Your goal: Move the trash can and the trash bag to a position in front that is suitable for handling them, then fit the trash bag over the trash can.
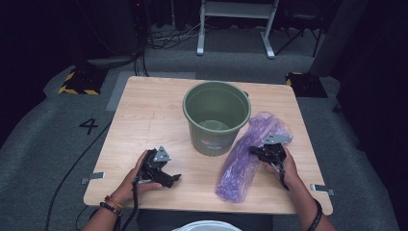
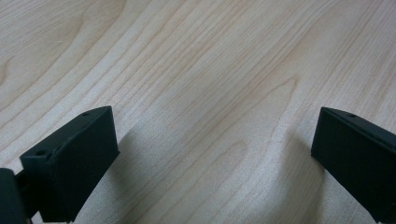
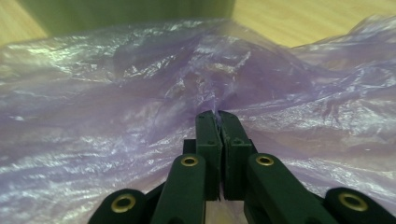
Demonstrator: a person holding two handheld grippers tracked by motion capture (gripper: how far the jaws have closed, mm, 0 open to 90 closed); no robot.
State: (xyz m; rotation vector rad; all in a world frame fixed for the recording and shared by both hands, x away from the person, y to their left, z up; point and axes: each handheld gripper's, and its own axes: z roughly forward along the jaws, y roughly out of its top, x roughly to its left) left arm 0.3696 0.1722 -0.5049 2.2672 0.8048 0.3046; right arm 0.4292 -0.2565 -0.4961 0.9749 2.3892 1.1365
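Nearest of all, at the bottom edge of the high view, a pale rounded shape sits between the person's two forearms; what it is cannot be told. Beyond it spreads the wooden bench, light-grained, standing on grey carpet with cables trailing off to the far side.

Toward the far middle of the bench stands a green bucket, upright, its mouth open. Just to its right lies a purple plastic bag, crumpled and stretched long from the far right down toward the near edge, its left side close against the bucket's wall.

At the near left, the left gripper rests low over bare wood, well apart from the bucket and the bag. Its jaws stand wide and released, with only wood grain between them in the left gripper view.

On the right, the right gripper reaches into the bag's right flank. In the right gripper view its jaws are clenched together on a fold of the purple film, which puckers up right at their tips.
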